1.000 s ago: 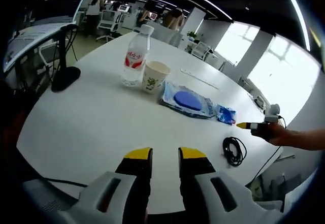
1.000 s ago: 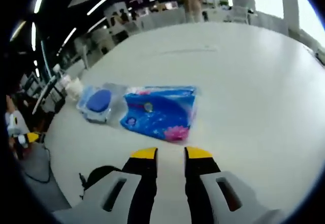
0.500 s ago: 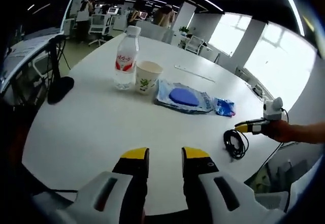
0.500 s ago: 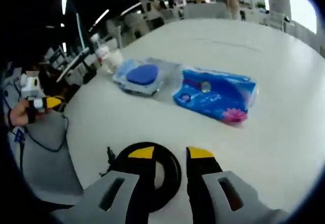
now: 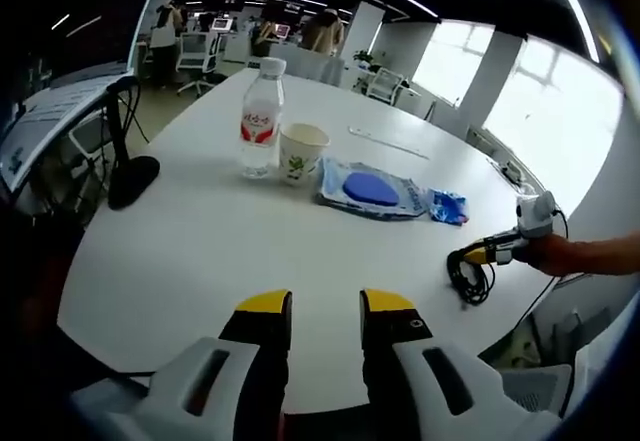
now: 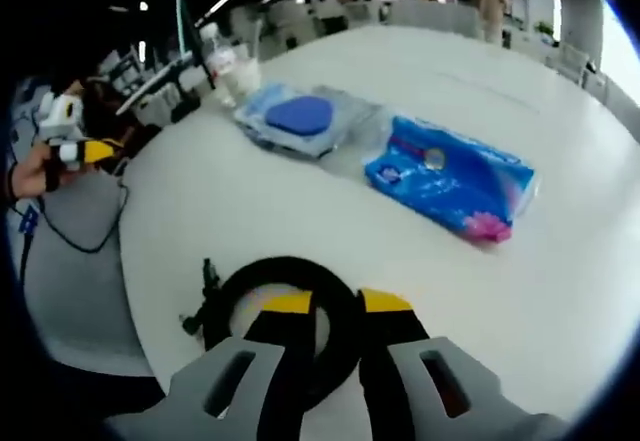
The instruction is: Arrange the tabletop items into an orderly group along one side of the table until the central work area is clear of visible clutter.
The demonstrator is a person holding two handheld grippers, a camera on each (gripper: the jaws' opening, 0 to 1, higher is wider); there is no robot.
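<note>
A round white table [image 5: 200,251] carries a row along its far side: a water bottle [image 5: 260,116], a paper cup [image 5: 302,153], a clear pouch with a blue disc [image 5: 372,189] and a blue tissue pack [image 5: 447,206]. A coiled black cable [image 5: 468,273] lies near the right edge. My right gripper [image 5: 476,255], held by a hand, is down at that coil. In the right gripper view my right gripper [image 6: 336,304] is open, its jaws straddling the cable [image 6: 280,267]. Beyond lie the tissue pack [image 6: 450,176] and pouch [image 6: 300,119]. My left gripper [image 5: 325,304] hangs open and empty over the near table edge.
A black stand with a round base [image 5: 132,181] sits at the table's left edge. A thin pale strip [image 5: 388,143] lies far across the table. My left gripper [image 6: 103,149] shows in a hand at the left of the right gripper view. Office chairs and people stand in the background.
My right gripper has come forward and down from near the tissue pack onto the cable coil, which now lies between its jaws. The left gripper has barely shifted. Nothing on the table has moved.
</note>
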